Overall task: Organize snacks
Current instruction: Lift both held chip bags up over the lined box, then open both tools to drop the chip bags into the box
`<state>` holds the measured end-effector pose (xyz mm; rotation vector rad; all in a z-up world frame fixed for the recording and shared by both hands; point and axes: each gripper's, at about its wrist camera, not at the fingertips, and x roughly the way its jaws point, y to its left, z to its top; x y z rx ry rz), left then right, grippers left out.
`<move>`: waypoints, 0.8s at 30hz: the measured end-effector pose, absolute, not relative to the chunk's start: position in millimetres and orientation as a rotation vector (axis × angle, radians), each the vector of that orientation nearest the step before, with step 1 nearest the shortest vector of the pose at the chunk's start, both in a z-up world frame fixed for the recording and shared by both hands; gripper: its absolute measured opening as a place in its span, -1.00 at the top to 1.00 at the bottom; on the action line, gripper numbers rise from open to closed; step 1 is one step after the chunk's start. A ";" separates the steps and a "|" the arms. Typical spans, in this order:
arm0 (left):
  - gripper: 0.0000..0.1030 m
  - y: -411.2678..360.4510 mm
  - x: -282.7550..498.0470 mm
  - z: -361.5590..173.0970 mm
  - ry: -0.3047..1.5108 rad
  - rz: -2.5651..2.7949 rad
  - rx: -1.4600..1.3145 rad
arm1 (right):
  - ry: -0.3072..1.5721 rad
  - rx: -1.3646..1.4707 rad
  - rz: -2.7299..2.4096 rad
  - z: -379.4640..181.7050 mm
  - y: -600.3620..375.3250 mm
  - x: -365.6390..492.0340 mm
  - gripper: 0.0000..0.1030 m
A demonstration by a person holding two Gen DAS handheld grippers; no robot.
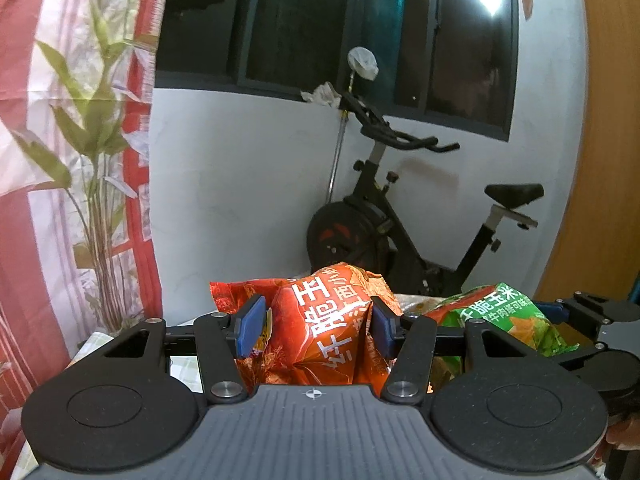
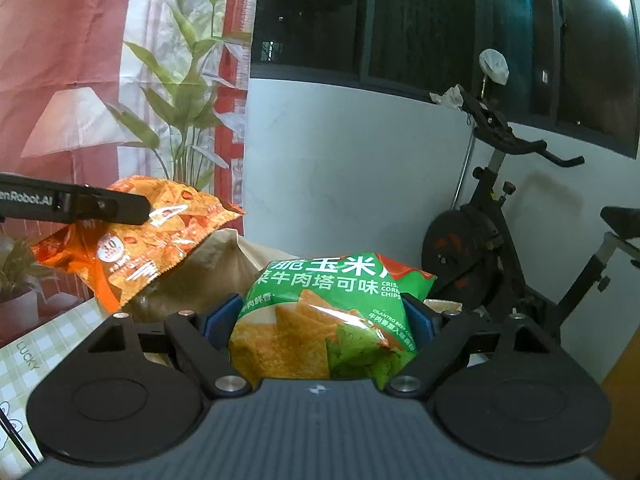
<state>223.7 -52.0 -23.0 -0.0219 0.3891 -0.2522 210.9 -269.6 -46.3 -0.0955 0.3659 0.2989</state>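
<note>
Two snack bags held side by side before a wall

The orange chip bag (image 1: 320, 328) is held left of the green chip bag (image 2: 332, 316); an exercise bike (image 1: 404, 216) is set behind them against the wall, a paper bag (image 2: 224, 276) below.

Orange snack bag (image 1: 320, 320) with white lettering; green snack bag (image 2: 336, 312) with white lettering; blue pads (image 1: 250, 326); black exercise bike (image 1: 400, 216); red-and-white curtain (image 1: 60, 120) with green leaf print.

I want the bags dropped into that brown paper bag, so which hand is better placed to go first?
Probably left. The left gripper holds the orange chip bag right above the brown paper bag; the right gripper holds the green chip bag nearer the camera, beside it.
</note>
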 end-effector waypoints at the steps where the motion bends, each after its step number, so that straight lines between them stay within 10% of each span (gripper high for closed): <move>1: -0.13 -53.4 225.3 -25.0 0.391 -0.257 -0.017 | 0.370 -0.090 0.301 -47.7 -270.7 212.1 -0.64; 16: -0.18 -61.7 247.0 -41.5 0.441 -0.241 0.013 | 0.412 -0.042 0.288 -58.8 -274.1 225.1 -0.67; 20: -0.63 -58.0 247.1 -42.0 0.440 -0.231 0.000 | 0.417 -0.016 0.248 -57.3 -277.2 231.1 -0.78; 24: -0.64 -47.9 243.7 -42.8 0.456 -0.214 -0.020 | 0.404 0.016 0.247 -52.8 -281.9 232.2 -0.94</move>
